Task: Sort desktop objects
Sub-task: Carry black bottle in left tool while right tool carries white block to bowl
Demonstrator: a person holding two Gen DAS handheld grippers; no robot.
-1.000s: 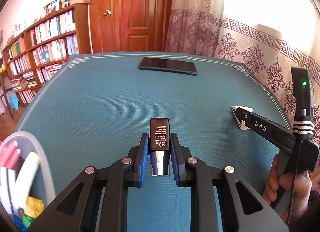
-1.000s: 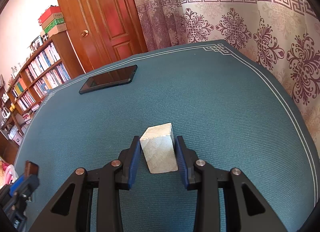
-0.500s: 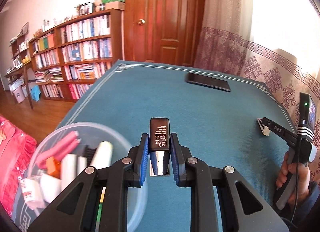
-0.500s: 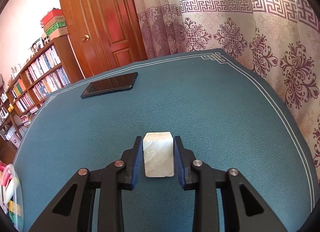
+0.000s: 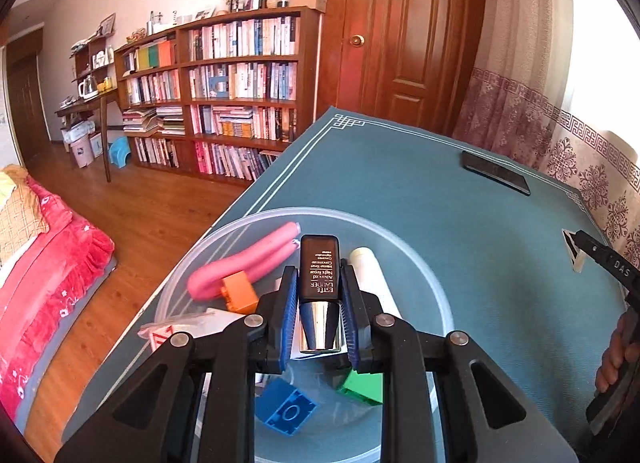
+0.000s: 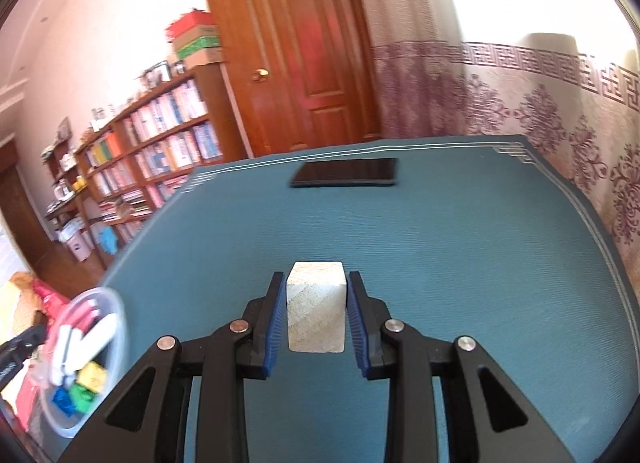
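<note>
My left gripper [image 5: 319,279] is shut on a small black cosmetic bottle [image 5: 320,268] with a silver neck, held above a clear plastic bowl [image 5: 416,263]. Inside the bowl lie a pink tube [image 5: 248,259], a white tube [image 5: 372,275], and orange [image 5: 239,295], blue [image 5: 286,409] and green [image 5: 362,387] bricks. My right gripper [image 6: 316,295] is shut on a pale stone-like cube [image 6: 316,305], lifted over the teal tablecloth [image 6: 460,255]. The same bowl [image 6: 116,319] shows at the lower left of the right wrist view. The right gripper [image 5: 588,247] also appears at the right edge of the left wrist view.
A black phone [image 6: 346,177] lies flat near the table's far edge, also seen as the phone [image 5: 496,173] from the left wrist. The table's left edge drops to a wooden floor, with a bookshelf [image 5: 224,95] and a red-covered bed [image 5: 44,271] beyond. A person's hand [image 5: 612,359] grips the right tool.
My left gripper has swung left with the bottle, from over bare cloth to above the bowl. My right gripper closed on the cube, lifted it and turned left toward the bowl.
</note>
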